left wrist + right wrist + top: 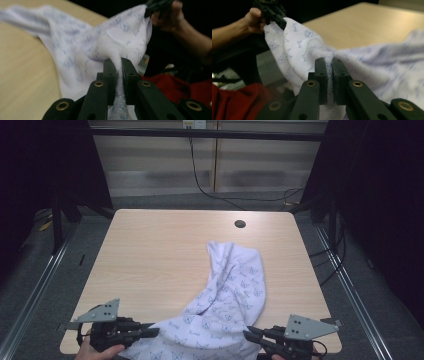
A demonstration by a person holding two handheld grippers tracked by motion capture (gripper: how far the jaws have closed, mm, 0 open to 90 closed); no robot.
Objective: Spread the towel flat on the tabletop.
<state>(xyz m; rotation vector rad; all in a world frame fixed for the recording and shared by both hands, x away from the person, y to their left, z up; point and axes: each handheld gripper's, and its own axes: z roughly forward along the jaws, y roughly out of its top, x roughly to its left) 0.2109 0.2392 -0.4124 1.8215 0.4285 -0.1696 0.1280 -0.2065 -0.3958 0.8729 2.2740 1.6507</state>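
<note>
Evenly lit from above on the table point(165, 250), dark at both sides and corners. No glare, only faint shadow beside the white cloth point(232, 290). Motion-blurred and soft in both gripper views; sharp only on the near jaws.

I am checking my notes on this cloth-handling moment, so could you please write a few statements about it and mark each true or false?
1. The left gripper is shut on the white patterned cloth. True.
2. The right gripper is open and holds nothing. False: its jaws pinch the cloth.
3. The cloth is folded into a neat square. False: it lies crumpled.
4. The wooden table has a round hole near its far edge. True.
</note>
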